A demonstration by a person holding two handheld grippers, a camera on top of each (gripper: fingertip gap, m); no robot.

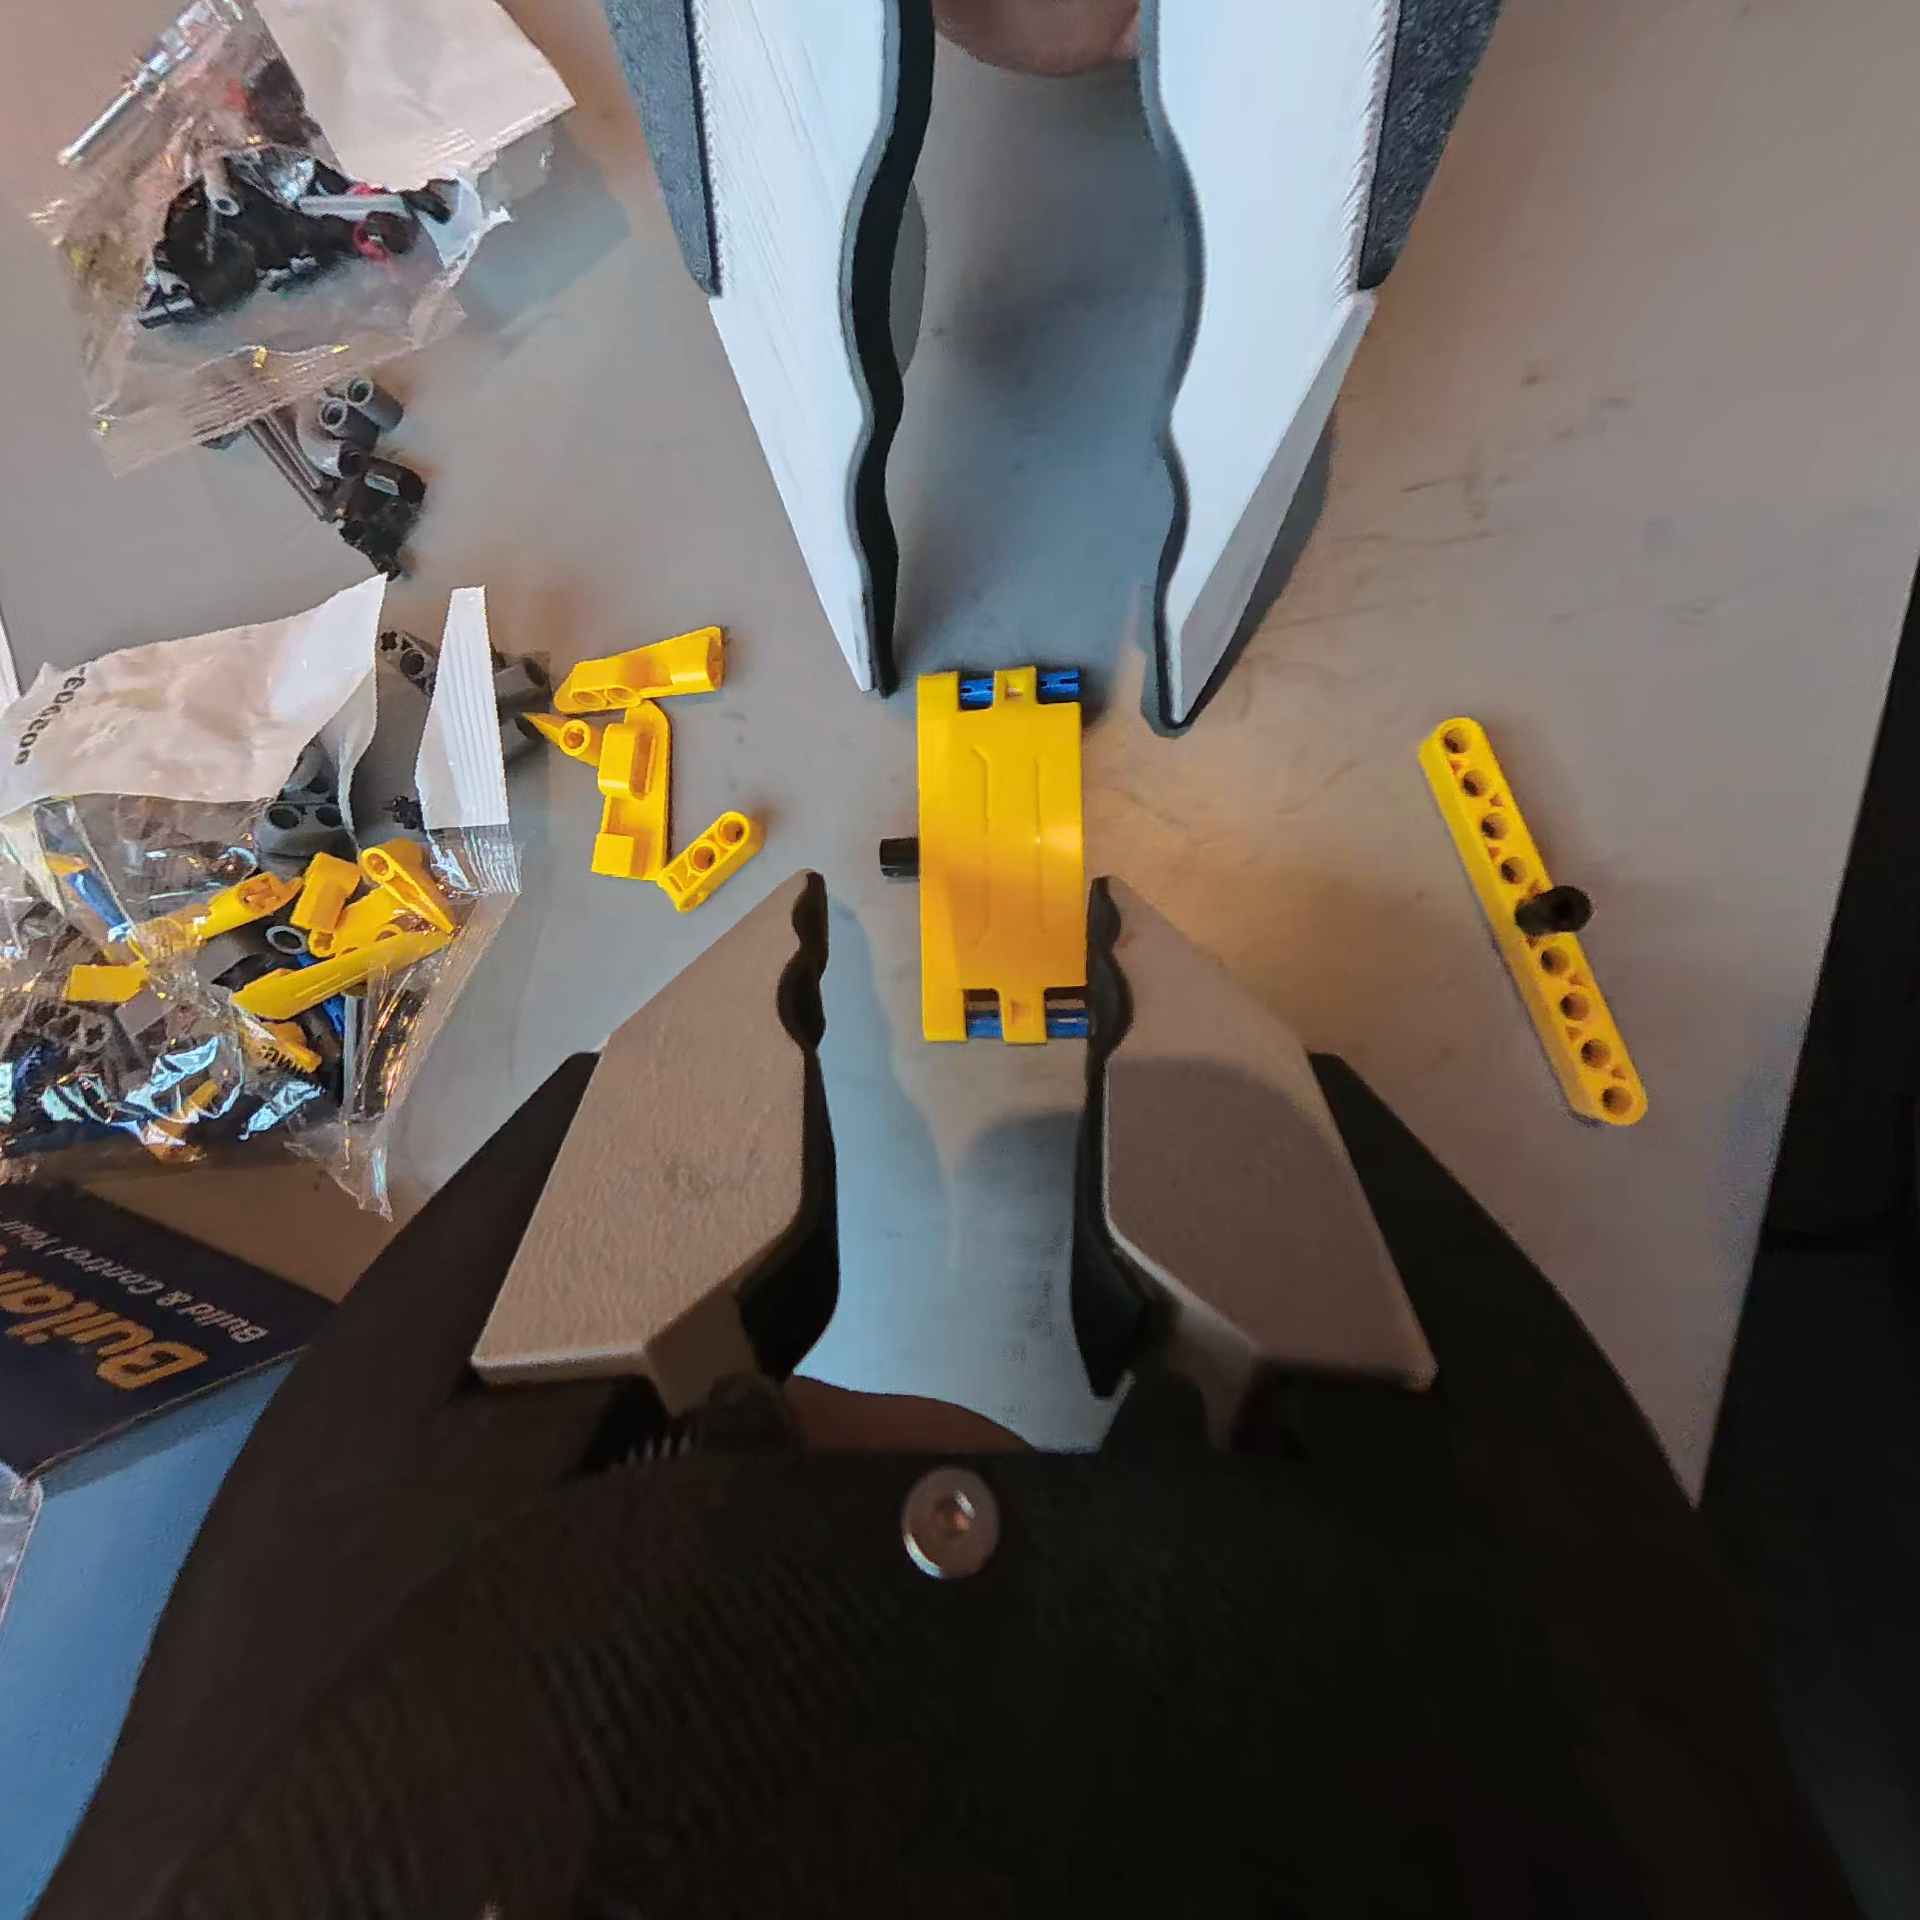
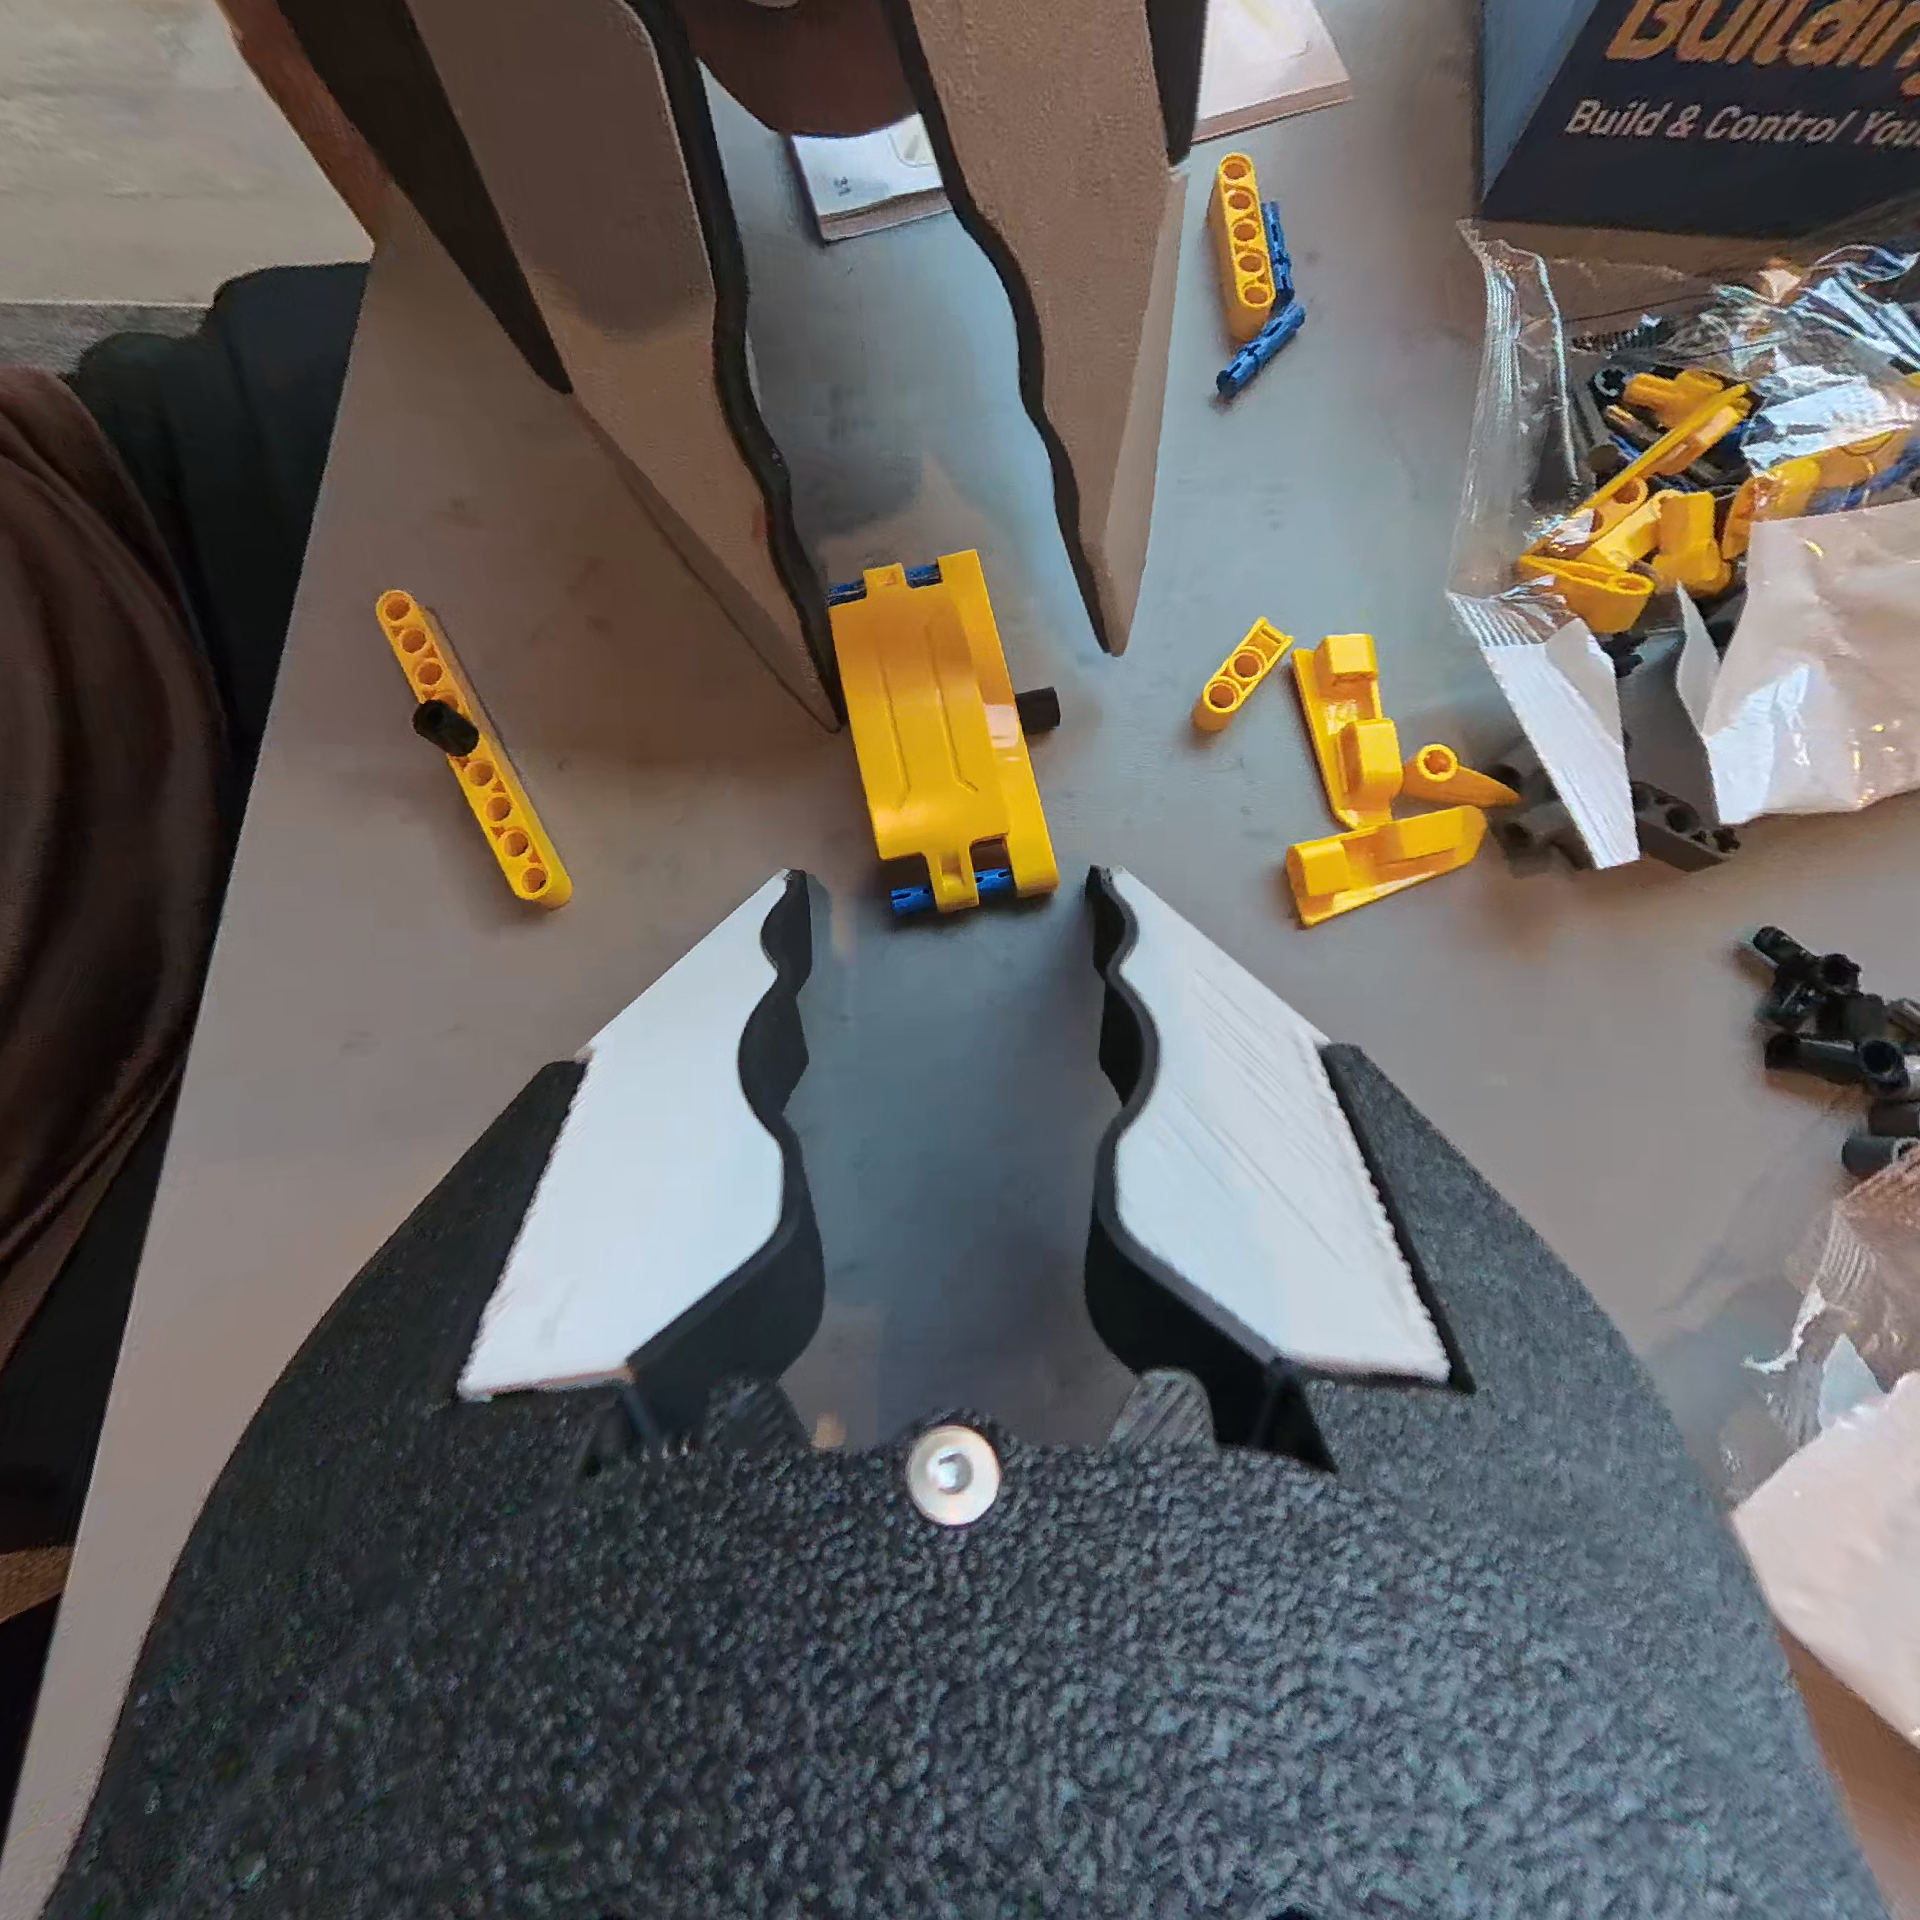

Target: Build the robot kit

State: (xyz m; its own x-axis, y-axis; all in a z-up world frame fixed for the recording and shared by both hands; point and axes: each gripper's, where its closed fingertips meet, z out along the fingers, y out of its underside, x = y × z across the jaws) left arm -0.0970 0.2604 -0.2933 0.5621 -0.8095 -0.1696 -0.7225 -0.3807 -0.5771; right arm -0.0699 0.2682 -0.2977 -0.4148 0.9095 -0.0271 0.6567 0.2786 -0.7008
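Grey table [image 1: 1455,468]; hand-held grippers [image 1: 956,894] facing, agape.

writing is showing in three places. a dark blue box [image 2: 1704,104] is sitting at 1 o'clock in the right wrist view, carrying large gold lettering over a smaller pale line; in the left wrist view it is lying at 8 o'clock [image 1: 135,1320]. a plastic bag [image 1: 156,717] at 9 o'clock is bearing small dark print. a printed sheet [image 2: 857,187] at 12 o'clock is showing tiny marks, too small to read.
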